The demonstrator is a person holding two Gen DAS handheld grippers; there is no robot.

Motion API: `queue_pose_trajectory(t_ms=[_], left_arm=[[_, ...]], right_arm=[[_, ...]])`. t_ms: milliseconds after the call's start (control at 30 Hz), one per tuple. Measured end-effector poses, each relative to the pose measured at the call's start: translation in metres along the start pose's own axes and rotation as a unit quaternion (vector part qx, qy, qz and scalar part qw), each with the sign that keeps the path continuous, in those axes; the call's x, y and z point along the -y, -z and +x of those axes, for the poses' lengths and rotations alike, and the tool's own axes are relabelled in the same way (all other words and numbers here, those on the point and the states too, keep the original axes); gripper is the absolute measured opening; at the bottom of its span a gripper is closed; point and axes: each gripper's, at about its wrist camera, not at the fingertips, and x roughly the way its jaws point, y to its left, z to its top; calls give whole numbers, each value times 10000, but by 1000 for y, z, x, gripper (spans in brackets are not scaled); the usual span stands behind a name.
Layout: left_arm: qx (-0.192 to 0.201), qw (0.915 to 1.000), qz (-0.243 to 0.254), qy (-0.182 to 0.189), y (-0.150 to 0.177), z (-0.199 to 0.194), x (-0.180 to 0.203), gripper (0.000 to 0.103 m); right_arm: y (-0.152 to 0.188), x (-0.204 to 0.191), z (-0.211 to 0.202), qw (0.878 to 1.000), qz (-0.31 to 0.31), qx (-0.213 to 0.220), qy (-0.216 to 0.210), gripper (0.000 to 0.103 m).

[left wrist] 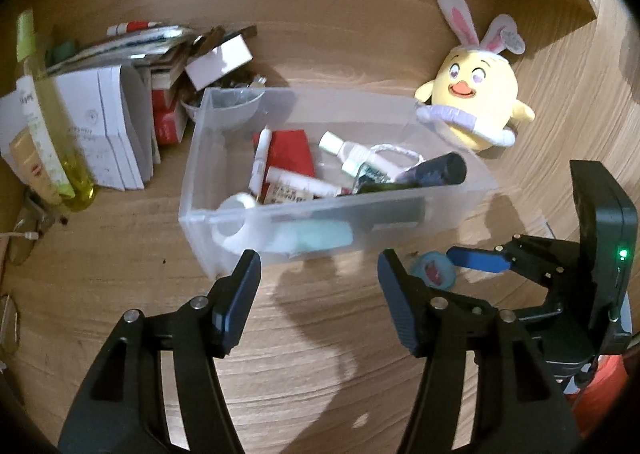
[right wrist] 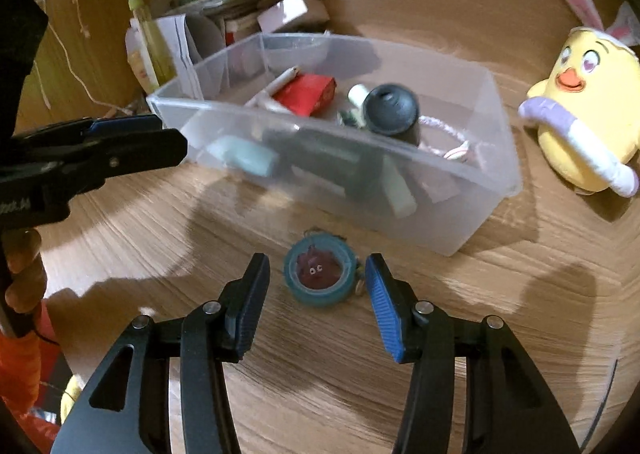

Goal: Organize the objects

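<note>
A clear plastic bin (left wrist: pixel 320 189) sits on the wooden bench (left wrist: pixel 320 334) just ahead of the left tongs (left wrist: pixel 318 274), whose fingers are spread wide with nothing between them. Inside the bin lie a red packet (left wrist: pixel 290 151), a white tube (left wrist: pixel 260 157), small clear bottles (left wrist: pixel 344 147), a dark cylinder (left wrist: pixel 436 169), a white tape roll (left wrist: pixel 234 221) and a pale green item (left wrist: pixel 316 236) blurred behind the frosted wall. A small teal round case (right wrist: pixel 320 274) with a dark reddish figure inside rests on the bench between bin and right tongs (right wrist: pixel 316 294), just ahead of its spread, empty fingers. Beyond and right of the bin sits a yellow chick plush (left wrist: pixel 474 93) with bunny ears. Beyond and left, a yellow-green bottle (left wrist: pixel 44 117) stands by stacked papers and boxes (left wrist: pixel 132 105), their details hard to make out.
</note>
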Motion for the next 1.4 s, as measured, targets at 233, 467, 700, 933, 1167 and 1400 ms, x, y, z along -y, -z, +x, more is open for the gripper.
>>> queue_pose_trajectory(t_ms=[233,467,700,933,1167,1400], left_arm=[[-108,9999,-122,26,8,5,-7,60],[-153,9998,-109,37,11,6,-5,60],[-276,9995,-25,182,13,12,8,60],[-550,9963,368,557,13,29,44,60],[-614,9918,889,685,15,45,84,60],[-225,9930,798,841,16,41,86,49]], right_arm=[[3,-8,4,9996,-204,14,169,36],[-6,-7,-18,9992,-127,370,95,36],[-13,-8,-50,9966,-134,798,129,36],[-13,-4,-69,9945,-81,1033,119,36],[-7,-1,-77,9939,-52,1099,43,36],[-2,2,-78,9945,74,1015,-246,36]])
